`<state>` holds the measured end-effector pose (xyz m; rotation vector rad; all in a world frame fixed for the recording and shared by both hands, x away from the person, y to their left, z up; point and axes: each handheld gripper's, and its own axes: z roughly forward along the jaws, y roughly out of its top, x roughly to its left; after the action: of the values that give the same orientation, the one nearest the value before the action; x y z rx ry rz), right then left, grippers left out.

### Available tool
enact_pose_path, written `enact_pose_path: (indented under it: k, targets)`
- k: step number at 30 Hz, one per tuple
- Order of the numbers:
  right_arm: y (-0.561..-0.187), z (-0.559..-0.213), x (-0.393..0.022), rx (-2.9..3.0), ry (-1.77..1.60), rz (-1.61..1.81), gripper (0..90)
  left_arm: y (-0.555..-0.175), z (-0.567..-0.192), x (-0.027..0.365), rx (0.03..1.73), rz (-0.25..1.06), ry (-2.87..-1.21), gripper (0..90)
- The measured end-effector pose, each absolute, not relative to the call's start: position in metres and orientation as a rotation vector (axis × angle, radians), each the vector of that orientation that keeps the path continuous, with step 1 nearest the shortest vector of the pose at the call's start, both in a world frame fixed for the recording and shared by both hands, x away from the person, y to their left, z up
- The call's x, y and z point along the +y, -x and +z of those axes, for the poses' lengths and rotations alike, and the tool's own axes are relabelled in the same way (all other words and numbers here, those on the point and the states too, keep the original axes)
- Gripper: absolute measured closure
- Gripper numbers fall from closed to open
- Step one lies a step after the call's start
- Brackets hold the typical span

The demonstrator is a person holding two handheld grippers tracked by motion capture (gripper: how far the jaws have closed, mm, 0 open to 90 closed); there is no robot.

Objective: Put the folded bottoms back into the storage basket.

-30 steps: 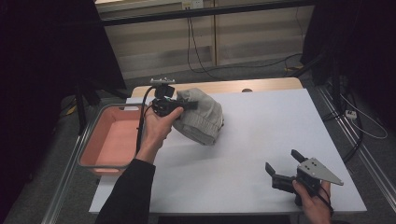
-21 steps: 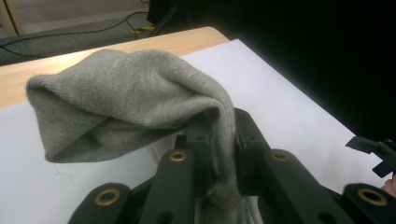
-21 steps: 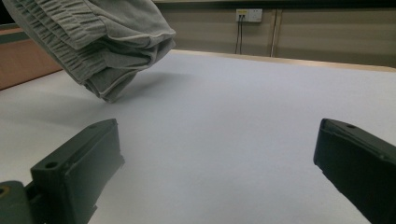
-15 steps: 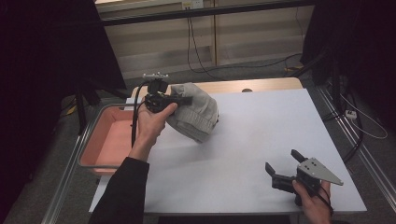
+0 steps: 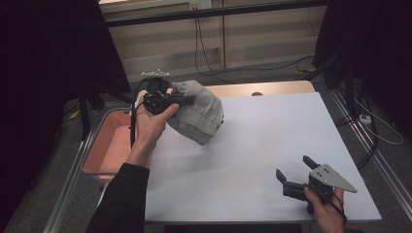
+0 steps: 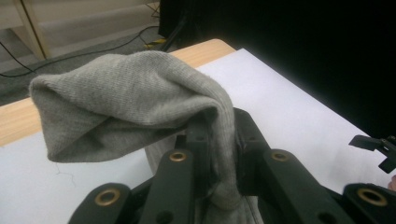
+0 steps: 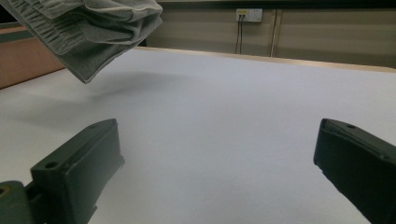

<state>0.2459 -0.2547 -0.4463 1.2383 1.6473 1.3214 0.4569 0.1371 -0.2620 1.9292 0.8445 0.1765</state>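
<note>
The folded grey knit cloth [image 5: 199,116] hangs in the air above the far left part of the white table [image 5: 252,145], its length slanting down from the left gripper [image 5: 187,100] toward the table's middle, its lower corner clear of the surface in the right gripper view. The left gripper's black jaws are clamped on a ribbed fold of the soft cloth, which bulges out beyond them. The right gripper [image 5: 294,172] rests near the table's near right edge, well apart from the cloth, jaws wide apart with nothing between them; a pink tray [image 5: 104,145] sits at the table's left side.
</note>
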Motion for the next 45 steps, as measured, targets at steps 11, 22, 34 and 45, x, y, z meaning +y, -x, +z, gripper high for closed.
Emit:
enact_pose_path:
  k: [11,22,34,45]
  targets:
    - [-0.246,-0.446,-0.255,1.648,-1.238,1.320,0.6,-0.452,-0.250,0.146,0.836,0.217,-1.919,80.0]
    - [-0.246,-0.446,-0.254,1.644,-1.236,1.321,0.5,-0.449,-0.241,0.163,0.856,0.238,-1.876,80.0]
    - [-0.246,-0.446,-0.255,1.646,-1.238,1.324,0.5,-0.444,-0.223,0.186,0.870,0.287,-1.858,80.0]
    - [-0.246,-0.446,-0.255,1.644,-1.235,1.319,0.4,-0.440,-0.213,0.203,0.882,0.314,-1.829,80.0]
